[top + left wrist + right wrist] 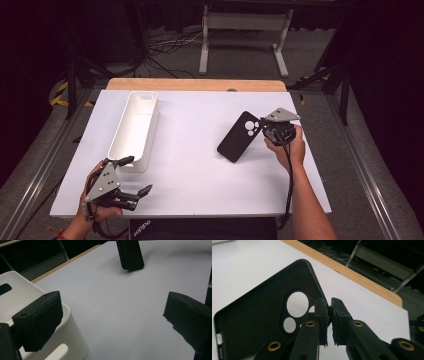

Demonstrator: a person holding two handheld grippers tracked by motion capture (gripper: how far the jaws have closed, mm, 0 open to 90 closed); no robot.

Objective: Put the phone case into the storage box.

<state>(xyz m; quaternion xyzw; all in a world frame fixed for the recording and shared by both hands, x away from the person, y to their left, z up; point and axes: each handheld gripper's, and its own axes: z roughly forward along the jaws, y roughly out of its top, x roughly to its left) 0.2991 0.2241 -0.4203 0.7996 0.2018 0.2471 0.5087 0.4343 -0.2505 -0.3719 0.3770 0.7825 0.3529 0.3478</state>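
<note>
one phone case (pixel 239 136) pinched in right hand-held gripper (pixel 266 131); left hand-held gripper (pixel 134 174) wide, empty; one tray (pixel 134 131).

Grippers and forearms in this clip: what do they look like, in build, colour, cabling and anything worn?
Both tools are black two-jaw linkages. The left gripper and the right gripper each carry a grey three-cornered plate on top. In the right gripper view, brass-coloured pivot pins mark the links, and the jaws end in dark, rough-edged pads. A black cable trails from each. Both forearms are bare; a red band circles the left wrist.
</note>
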